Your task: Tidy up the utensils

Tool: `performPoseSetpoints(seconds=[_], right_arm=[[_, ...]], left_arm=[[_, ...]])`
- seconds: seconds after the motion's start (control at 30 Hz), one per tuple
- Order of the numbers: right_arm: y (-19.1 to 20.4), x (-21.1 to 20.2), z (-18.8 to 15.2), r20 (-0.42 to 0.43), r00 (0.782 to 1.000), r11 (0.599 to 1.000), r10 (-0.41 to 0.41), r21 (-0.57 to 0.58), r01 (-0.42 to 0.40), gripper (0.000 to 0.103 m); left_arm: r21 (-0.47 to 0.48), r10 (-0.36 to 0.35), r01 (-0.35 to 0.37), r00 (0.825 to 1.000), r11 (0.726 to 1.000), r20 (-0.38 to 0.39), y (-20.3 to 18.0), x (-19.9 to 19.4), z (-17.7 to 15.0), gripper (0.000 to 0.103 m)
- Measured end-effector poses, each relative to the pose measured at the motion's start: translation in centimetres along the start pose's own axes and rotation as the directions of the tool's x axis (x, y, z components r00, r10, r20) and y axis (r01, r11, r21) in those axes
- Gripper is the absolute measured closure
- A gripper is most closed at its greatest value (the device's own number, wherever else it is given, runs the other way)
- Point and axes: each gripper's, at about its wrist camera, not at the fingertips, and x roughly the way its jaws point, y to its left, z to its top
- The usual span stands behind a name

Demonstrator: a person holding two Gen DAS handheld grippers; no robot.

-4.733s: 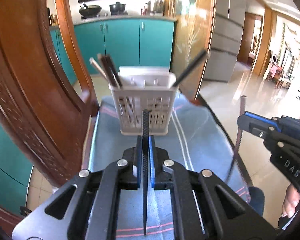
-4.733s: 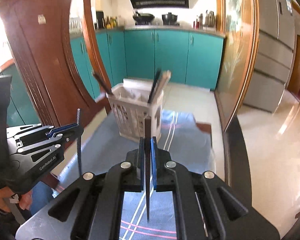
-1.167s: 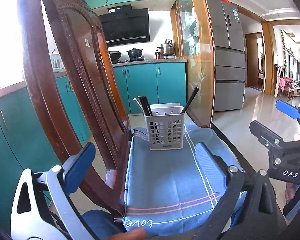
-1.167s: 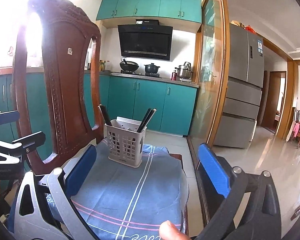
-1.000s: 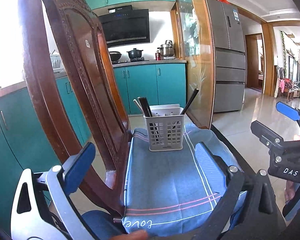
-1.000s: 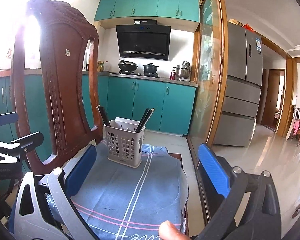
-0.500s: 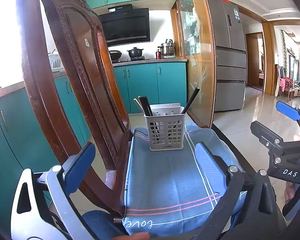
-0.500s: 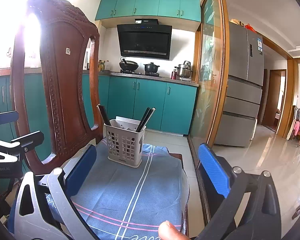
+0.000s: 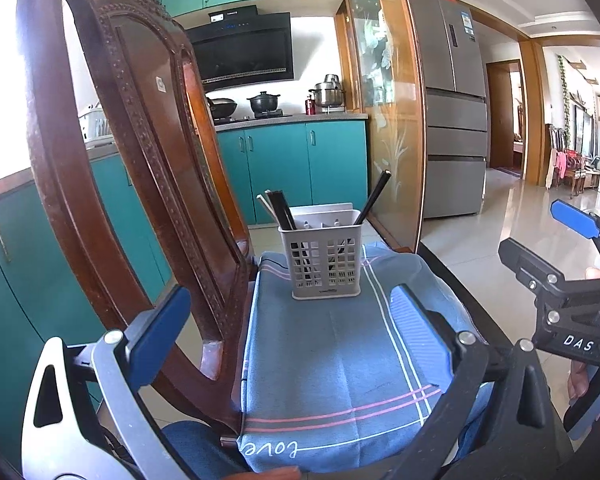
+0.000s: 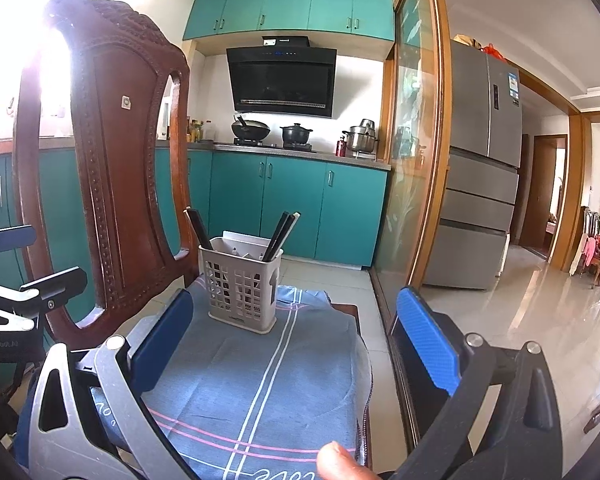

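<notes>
Kitchen chair seat, blue cloth point(image 9: 340, 352): both chopsticks now stand in the basket point(image 9: 323, 260). Left gripper point(image 9: 296, 344) and right gripper point(image 10: 300, 340) are spread apart, empty, withdrawn; task probably complete.

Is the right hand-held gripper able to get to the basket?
Probably yes: the right hand-held gripper is open, and only bare blue cloth lies between it and the basket.

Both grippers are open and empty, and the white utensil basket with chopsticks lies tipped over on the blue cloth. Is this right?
Not quite. The utensil basket stands upright on the blue cloth, as both wrist views show. The rest holds: the left gripper and right gripper are open and empty, and chopsticks are in the basket.
</notes>
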Motion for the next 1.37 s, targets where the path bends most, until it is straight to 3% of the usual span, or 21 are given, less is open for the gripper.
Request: performPoseSetpoints(seconds=[1.13, 1.27, 1.33, 1.37], right_arm=[[-0.6, 0.5, -0.6, -0.015, 1.0, 1.0, 0.002, -0.004, -0.002, 0.003], [-1.3, 3.7, -1.6, -0.11, 0.994, 0.998, 0.007, 0.061, 0.0, 0.003], [-2.0, 8.9, -3.4, -0.269, 0.962, 0.992, 0.038, 0.126, -0.004, 0.003], [-2.3, 11.0, -4.4, -0.334, 0.941, 0.989, 0.05, 0.145, -0.001, 0.003]], left_arm=[[-0.002, -0.009, 0.009, 0.999, 1.0, -0.033, -1.1, 0.9, -0.4, 0.004], [-0.018, -0.047, 0.046, 0.992, 0.999, -0.116, -1.2, 2.6, -0.9, 0.004], [-0.041, -0.103, 0.097, 0.976, 0.994, -0.19, -1.4, 3.9, -1.6, 0.004], [-0.064, -0.155, 0.143, 0.953, 0.988, -0.26, -1.8, 5.2, -2.3, 0.004]])
